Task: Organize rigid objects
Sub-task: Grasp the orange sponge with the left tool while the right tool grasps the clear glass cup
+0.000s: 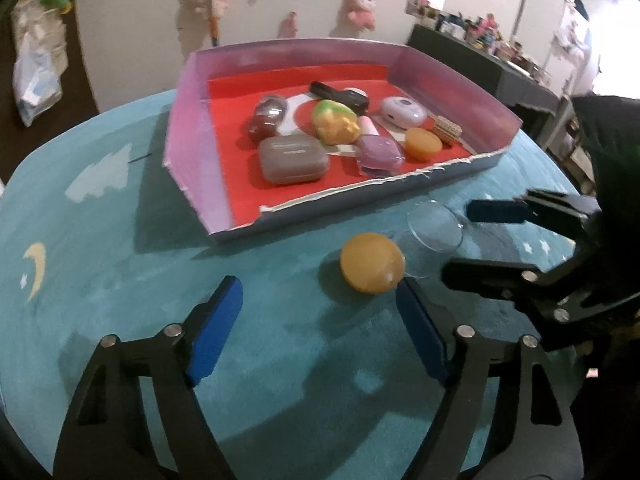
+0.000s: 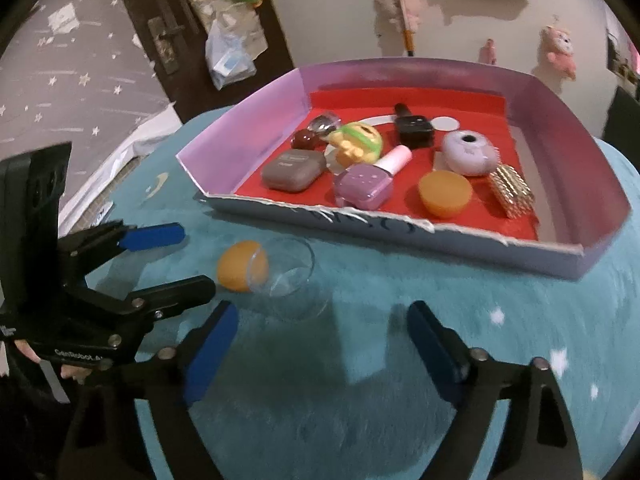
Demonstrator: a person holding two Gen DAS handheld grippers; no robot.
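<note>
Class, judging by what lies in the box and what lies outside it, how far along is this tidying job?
Mostly done: the grey case, purple nail-polish bottle and others lie in the red-lined box. Nothing is in hand; both claws, left and right, are open. Left: the orange capsule half and clear dome on the teal cloth.

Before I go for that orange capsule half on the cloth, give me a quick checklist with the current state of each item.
1. Left tool open: ok, jaws spread wide.
2. Right tool open and holding nothing: ok.
3. Orange capsule half reachable: ok, it lies on the blue cloth just ahead of the left tool, outside the tray.
4. Clear capsule half apart from the orange one: not ok, they sit against each other and overlap in the right wrist view.
5. Room in the tray: ok, bare red floor shows at its near right corner.
6. Whether the two halves are joined: cannot tell.
</note>
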